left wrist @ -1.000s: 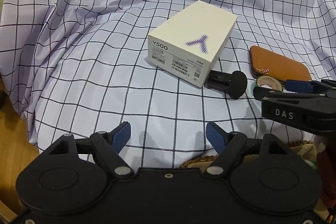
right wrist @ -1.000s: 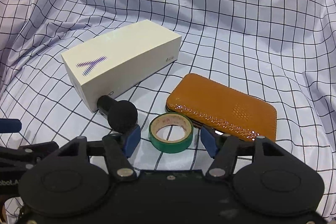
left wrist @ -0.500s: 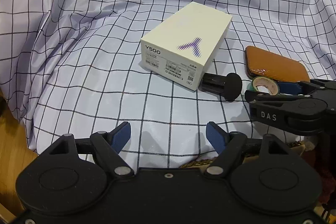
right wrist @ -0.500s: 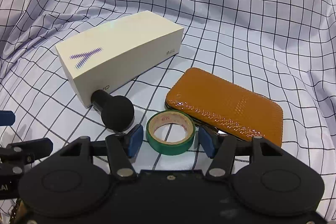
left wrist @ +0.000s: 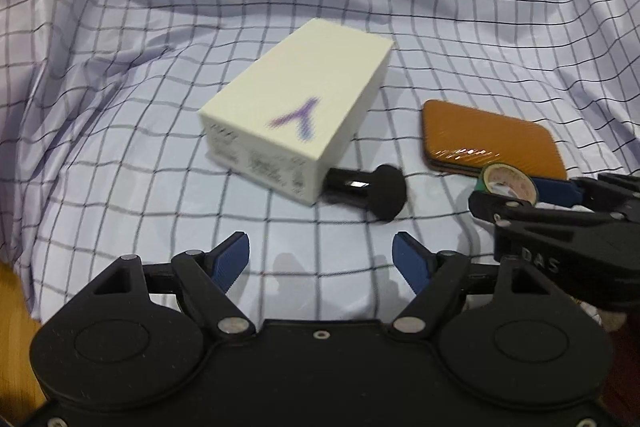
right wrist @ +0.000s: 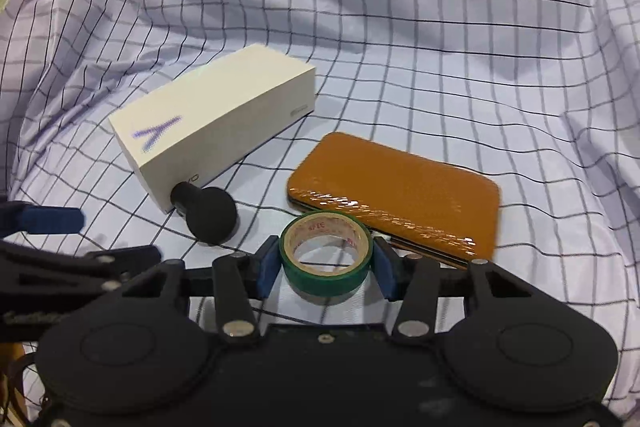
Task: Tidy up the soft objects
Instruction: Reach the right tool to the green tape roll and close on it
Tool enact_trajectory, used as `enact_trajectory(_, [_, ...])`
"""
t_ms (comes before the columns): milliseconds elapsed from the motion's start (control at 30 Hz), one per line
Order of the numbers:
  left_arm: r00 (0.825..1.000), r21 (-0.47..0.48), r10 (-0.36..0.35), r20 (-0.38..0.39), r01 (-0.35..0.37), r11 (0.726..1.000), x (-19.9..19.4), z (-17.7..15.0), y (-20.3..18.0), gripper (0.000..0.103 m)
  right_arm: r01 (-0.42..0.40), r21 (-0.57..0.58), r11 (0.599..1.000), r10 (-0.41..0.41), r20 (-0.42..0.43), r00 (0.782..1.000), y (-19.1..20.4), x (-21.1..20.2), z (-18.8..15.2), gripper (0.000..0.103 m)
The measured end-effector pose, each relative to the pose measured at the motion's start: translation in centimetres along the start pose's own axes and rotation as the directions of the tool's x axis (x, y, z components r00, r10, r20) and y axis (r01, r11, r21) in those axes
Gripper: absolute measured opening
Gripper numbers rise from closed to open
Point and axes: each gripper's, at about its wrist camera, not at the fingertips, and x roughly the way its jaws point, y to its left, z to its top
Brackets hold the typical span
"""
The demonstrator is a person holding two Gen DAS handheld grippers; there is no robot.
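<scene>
A green tape roll [right wrist: 325, 278] lies on the checked cloth [right wrist: 440, 47], against the near edge of an orange flat case [right wrist: 400, 183]. My right gripper [right wrist: 325, 263] has the roll between its blue pads; the jaws are closing and both pads touch its sides. To the left lie a white box [right wrist: 216, 123] and a black round-headed piece [right wrist: 212, 215] at the box's near end. My left gripper [left wrist: 320, 259] hangs open over bare cloth, with nothing between its fingers, in front of the box [left wrist: 300, 111]. The right gripper [left wrist: 560, 211] shows at its right with the roll [left wrist: 506, 183].
The cloth rises in folds [left wrist: 120, 7] at the back and on both sides around the objects. A wooden surface [left wrist: 12, 291] shows past the cloth's lower left edge. The left gripper's blue finger [right wrist: 52, 221] reaches in at the right wrist view's left edge.
The right jaws have narrowed until the pads meet the green tape roll. Both wrist views have shifted, and the latest frames are blurred by motion. The left jaws keep the same gap.
</scene>
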Motion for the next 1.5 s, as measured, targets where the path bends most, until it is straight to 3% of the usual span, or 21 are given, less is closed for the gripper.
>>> enact_trajectory(433, [0.996, 0.073, -0.091, -0.019, 0.092, 0.993, 2.6, 1.3, -2.8, 0.071, 0.018, 0.079, 0.997, -0.021, 0.034, 0.999, -3.2, -2.2, -0.6, 0.048])
enact_trajectory(667, [0.998, 0.095, -0.063, -0.018, 0.064, 0.993, 3.7, 1.8, -3.1, 0.073, -0.001, 0.088, 0.996, -0.002, 0.038, 0.999, -3.5, -2.3, -0.9, 0.048])
enact_trajectory(1500, [0.991, 0.14, -0.132, -0.026, 0.134, 0.981, 5.0, 2.2, -4.1, 0.075, -0.017, 0.122, 0.992, 0.014, 0.029, 0.999, -4.2, -1.8, -0.9, 0.048])
